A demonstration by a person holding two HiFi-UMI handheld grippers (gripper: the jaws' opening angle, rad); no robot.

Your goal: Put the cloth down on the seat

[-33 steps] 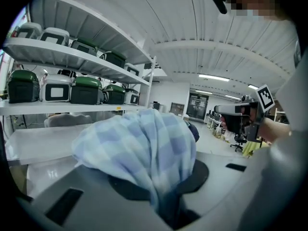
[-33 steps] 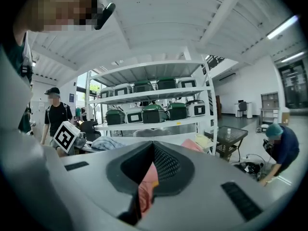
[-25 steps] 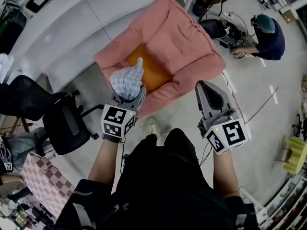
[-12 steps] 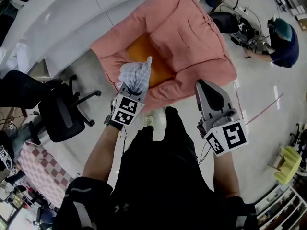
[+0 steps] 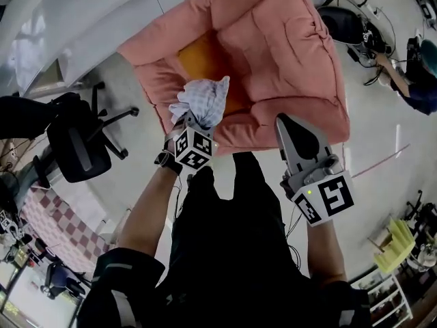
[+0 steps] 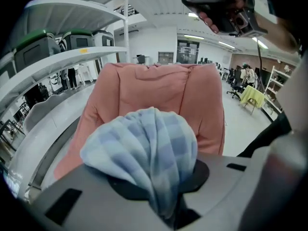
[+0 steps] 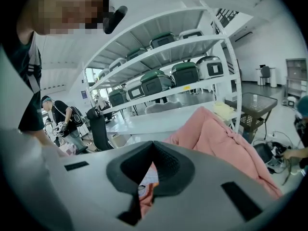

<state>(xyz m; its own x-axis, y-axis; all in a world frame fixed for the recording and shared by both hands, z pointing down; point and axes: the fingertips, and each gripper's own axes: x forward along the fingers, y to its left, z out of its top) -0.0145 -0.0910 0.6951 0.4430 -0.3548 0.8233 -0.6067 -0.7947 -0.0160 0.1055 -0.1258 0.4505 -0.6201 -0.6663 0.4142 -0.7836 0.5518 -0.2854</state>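
Observation:
A blue-and-white checked cloth (image 5: 202, 100) bunches up out of my left gripper (image 5: 193, 125), whose jaws are shut on it. It hangs over the front edge of a pink armchair (image 5: 287, 39), just short of the orange seat cushion (image 5: 203, 55). In the left gripper view the cloth (image 6: 144, 148) fills the jaws, with the armchair's (image 6: 154, 90) back straight ahead. My right gripper (image 5: 285, 121) stands to the right, over the chair's front right corner, shut and holding nothing. In the right gripper view only a thin slit shows at my right gripper (image 7: 142, 196), and the armchair (image 7: 226, 138) lies beyond.
A black office chair (image 5: 78, 142) stands left of the armchair, beside a white shelf unit (image 5: 82, 19). A person (image 5: 423, 80) crouches at the far right among cables. A yellow stool (image 5: 396, 241) is at the right edge. Shelves carry green-lidded bins (image 7: 183, 76).
The person has stepped closer to the armchair. My left gripper has carried the cloth forward to the seat's front edge. The right gripper keeps its place beside it.

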